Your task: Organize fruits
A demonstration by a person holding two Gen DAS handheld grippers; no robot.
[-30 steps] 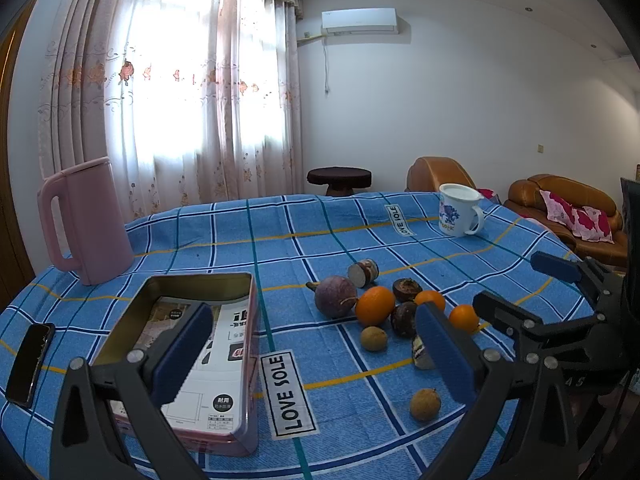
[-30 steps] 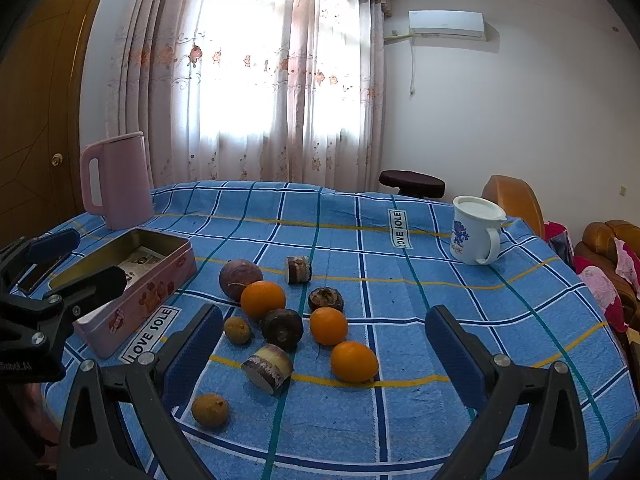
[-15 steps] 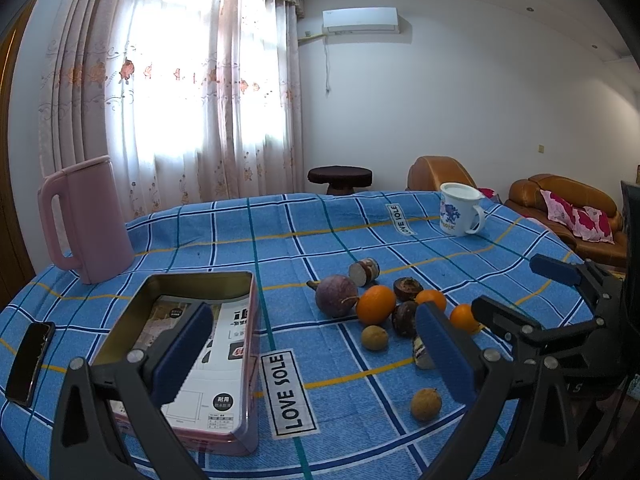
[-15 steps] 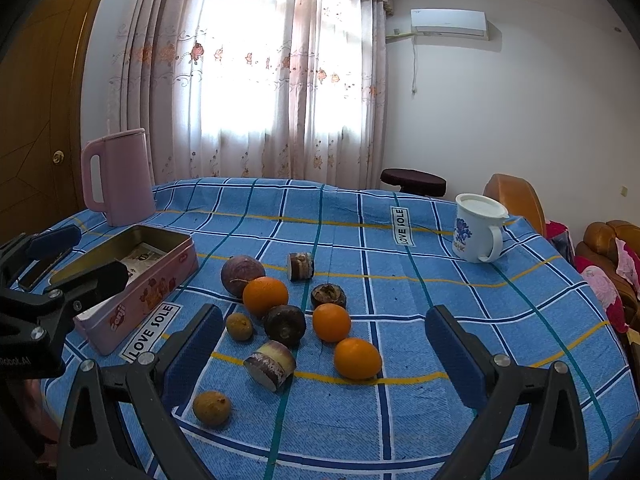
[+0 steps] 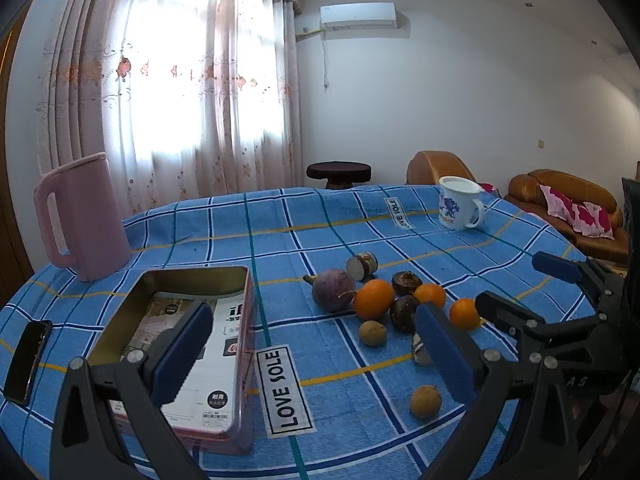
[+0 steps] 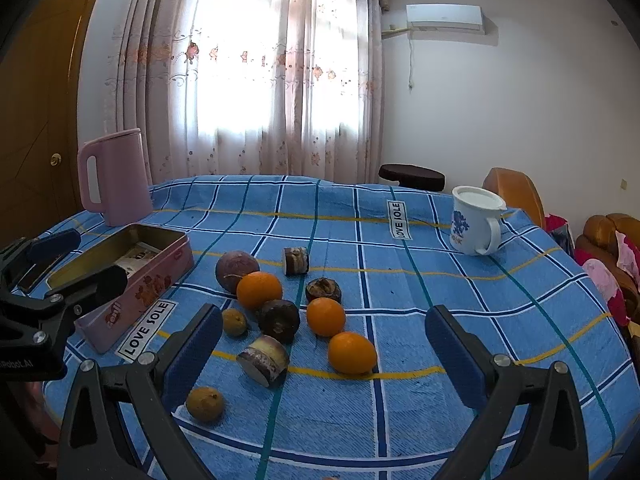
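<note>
We are at the very start of the sorting — nothing is picked up yet. Our left gripper (image 5: 312, 356) hangs spread wide with nothing between its pads, and our right gripper (image 6: 324, 354) is likewise released and empty, both held above the blue checked tablecloth (image 6: 460, 288).

The fruits lie loose in a cluster ahead of the right fingers. Nearest, just beyond the gap between them, sits an orange (image 6: 352, 352); a second orange (image 6: 325, 316) lies a little farther on, and a third, larger orange (image 6: 259, 290) is beyond the right gripper's left finger, touching the purple round fruit (image 6: 236, 271). A dark passion fruit (image 6: 279, 320) and a cut cane piece (image 6: 263, 359) lie near that left finger, with a small brown longan (image 6: 205, 403) close beside its pad.

The open pink tin (image 5: 180, 336) sits partly behind the left finger of our left gripper, some printed paper inside and no fruit in it.

We judge the next move is a first pick: bring the right fingers down astride the nearest orange, so one pad lands on each side, and close gently — the round skin could roll off toward its neighbours if we come in off-centre. Then it goes across to the tin, presumably the collecting place.
</note>
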